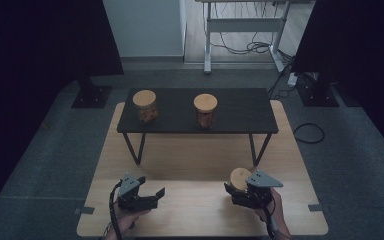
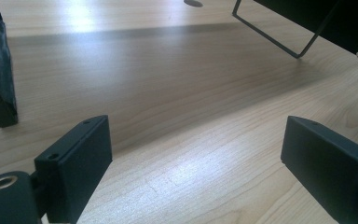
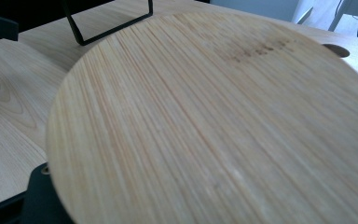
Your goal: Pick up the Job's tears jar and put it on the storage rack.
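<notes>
Down at the near edge of the worktop (image 1: 200, 160), the person's right tool (image 1: 241, 191) was pinching a jar with a bamboo lid (image 1: 240, 178), its jaws closed in on the jar's sides below the lid. From the right gripper view the round lid (image 3: 214, 121) sat right up against the camera, pale grain running across it, with one black jaw just peeking out beneath its lower left edge. The jar stood near the front right of the worktop, in front of the low black shelf (image 1: 240, 107) on wire legs.

The left tool (image 1: 147, 192) hovered over the front left of the worktop, well apart from the jar, its jaws spread wide with only bare wood between them, as the left gripper view showed.

On the black shelf stood two more lidded jars, one toward the left (image 1: 145, 105) and one near the middle (image 1: 205, 110), apart from each other.
</notes>
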{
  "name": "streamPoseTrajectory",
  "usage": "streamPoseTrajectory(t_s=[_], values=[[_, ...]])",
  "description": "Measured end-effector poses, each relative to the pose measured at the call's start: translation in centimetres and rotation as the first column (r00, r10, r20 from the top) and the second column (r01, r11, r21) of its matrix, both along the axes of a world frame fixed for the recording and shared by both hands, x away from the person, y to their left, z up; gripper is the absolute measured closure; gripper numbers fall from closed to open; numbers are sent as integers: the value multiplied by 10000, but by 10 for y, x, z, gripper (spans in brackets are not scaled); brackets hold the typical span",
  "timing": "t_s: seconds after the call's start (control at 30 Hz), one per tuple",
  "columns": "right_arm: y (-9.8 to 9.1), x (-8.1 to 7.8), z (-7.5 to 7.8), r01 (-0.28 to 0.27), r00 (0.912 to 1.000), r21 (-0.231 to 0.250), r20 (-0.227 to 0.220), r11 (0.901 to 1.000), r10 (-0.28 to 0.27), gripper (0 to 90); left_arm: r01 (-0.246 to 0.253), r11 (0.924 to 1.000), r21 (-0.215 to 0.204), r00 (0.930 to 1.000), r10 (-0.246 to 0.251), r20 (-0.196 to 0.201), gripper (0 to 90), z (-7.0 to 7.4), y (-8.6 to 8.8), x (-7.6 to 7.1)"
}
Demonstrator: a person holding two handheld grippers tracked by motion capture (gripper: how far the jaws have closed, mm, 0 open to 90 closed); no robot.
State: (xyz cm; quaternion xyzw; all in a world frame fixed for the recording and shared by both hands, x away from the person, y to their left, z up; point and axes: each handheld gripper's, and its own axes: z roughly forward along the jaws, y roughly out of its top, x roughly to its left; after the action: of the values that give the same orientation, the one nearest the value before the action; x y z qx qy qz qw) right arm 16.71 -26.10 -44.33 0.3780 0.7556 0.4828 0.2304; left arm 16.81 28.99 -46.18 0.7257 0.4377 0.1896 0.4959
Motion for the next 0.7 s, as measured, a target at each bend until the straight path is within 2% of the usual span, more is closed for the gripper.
streamPoseTrajectory(t_s=[0.27, 0.47, 0.7], values=[[-2, -5, 3, -59, 9999, 27, 113, 10000, 59, 243, 10, 10000, -10, 10000, -10, 28, 83, 1, 0, -1], [-8, -8, 7, -140, 9998, 368, 109, 9992, 136, 244, 67, 10000, 68, 10000, -67, -34, 82, -1, -2, 0], [-11, -10, 10, -263, 9995, 387, 203, 9989, 256, 244, 88, 9999, 98, 9999, -87, -60, 82, -1, -4, 0]])
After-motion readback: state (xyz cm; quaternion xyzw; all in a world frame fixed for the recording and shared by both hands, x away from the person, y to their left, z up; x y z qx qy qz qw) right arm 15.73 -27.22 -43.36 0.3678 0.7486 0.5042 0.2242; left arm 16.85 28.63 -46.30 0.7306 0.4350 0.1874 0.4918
